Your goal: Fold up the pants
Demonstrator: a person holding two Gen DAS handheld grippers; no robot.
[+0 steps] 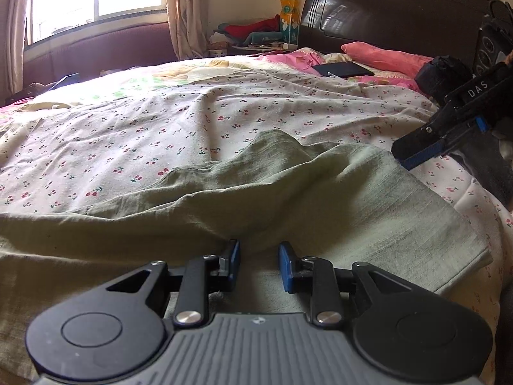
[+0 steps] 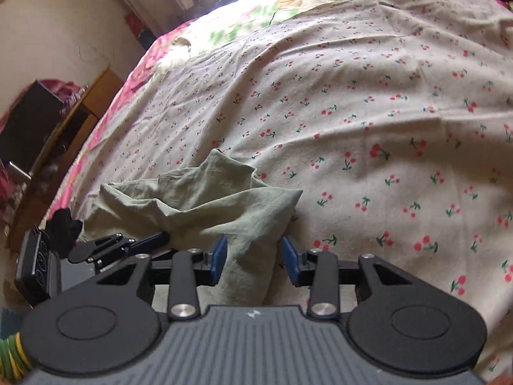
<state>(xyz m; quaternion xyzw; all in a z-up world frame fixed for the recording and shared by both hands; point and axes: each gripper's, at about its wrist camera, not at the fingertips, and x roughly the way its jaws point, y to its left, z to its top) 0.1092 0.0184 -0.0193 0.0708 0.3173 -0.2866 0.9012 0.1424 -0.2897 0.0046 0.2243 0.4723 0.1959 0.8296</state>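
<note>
Left wrist view: pants [image 1: 224,211] rumpled on bed [image 1: 160,122], left gripper [image 1: 259,266] parted above cloth, ready to pinch; right gripper [image 2: 255,258] wide, astride leg end.

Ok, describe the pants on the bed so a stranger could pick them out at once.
Start at the wide bed under its cream cherry-print sheet. Near its close edge, just ahead of the black left gripper, lies a crumpled heap of pale sage-green woven cotton pants. It is the only plain, unpatterned green cloth there; the pillow by the headboard is pink.
</note>
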